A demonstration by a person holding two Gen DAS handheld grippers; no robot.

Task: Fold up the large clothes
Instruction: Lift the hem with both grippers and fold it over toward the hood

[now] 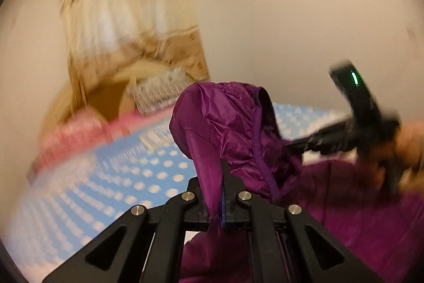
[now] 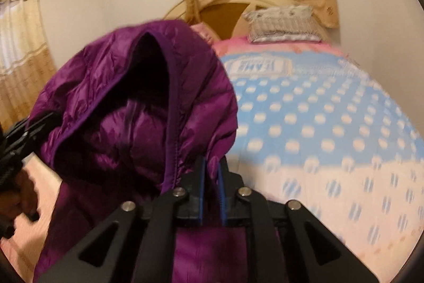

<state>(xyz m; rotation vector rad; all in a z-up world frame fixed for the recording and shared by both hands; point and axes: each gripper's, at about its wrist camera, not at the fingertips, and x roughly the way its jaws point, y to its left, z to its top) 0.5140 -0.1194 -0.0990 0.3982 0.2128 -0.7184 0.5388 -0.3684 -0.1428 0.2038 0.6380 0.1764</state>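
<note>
Purple quilted jacket (image 2: 137, 108) pinched in both tools: right gripper (image 2: 212, 192) nearly closed on fabric by hood; left gripper (image 1: 218, 199) clamped on fabric strip. Garment held up over polka-dot bedspread (image 2: 318, 123), bunched, no fold visible. Judgement: early stage, spreading flat and folding remain.
</note>
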